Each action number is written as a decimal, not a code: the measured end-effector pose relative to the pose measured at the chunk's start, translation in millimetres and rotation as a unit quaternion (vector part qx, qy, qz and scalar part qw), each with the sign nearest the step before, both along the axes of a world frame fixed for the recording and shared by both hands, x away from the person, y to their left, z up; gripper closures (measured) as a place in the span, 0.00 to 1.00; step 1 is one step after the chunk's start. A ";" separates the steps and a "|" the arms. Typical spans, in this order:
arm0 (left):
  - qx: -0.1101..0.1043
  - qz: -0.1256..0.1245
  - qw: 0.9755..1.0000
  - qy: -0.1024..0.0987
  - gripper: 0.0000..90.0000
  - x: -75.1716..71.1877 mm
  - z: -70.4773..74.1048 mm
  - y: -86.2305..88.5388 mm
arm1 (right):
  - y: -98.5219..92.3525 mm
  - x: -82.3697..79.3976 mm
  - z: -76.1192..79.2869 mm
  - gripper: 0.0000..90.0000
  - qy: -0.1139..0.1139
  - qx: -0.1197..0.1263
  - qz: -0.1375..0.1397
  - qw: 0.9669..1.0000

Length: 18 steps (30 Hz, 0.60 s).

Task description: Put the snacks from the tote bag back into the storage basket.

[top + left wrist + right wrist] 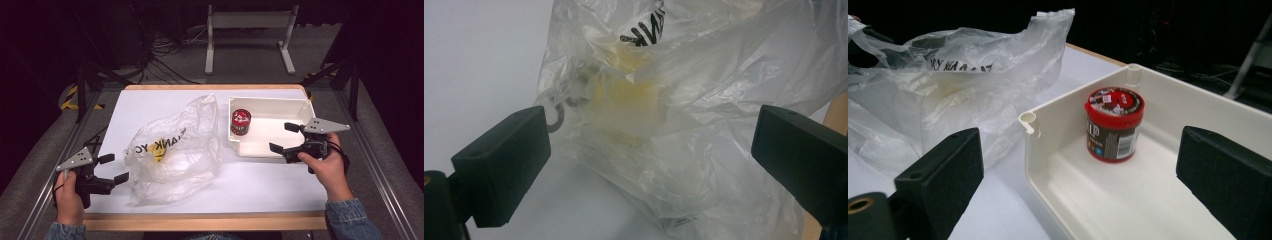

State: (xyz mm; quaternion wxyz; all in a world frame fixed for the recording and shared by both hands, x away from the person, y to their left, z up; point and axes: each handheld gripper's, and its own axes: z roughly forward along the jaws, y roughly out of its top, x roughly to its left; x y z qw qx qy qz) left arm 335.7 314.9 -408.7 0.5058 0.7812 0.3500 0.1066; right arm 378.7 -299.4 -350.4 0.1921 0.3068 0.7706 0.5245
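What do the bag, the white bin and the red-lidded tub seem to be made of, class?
Bag: thin clear plastic film, glossy and crinkled, contents showing through. White bin: probably moulded rigid plastic, smooth, slightly shiny walls. Red-lidded tub: likely plastic, with a printed label.

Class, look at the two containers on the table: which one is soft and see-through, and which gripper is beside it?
The crumpled plastic bag with black lettering; the white bin is rigid and opaque. The left gripper, jaws open, sits beside it.
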 end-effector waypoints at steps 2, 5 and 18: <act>0.003 0.003 1.000 0.000 0.04 0.6 -1.2 -0.3 | -0.5 -6.1 -3.1 0.05 0.000 -0.008 -0.009 1.000; 0.005 0.008 1.000 0.001 0.03 1.3 -3.0 -0.6 | -0.9 -13.1 -8.4 0.05 0.010 -0.014 -0.026 1.000; 0.005 0.012 1.000 -0.001 0.03 3.1 -7.4 -0.2 | -1.3 -40.7 -34.0 0.05 0.019 -0.025 -0.048 0.998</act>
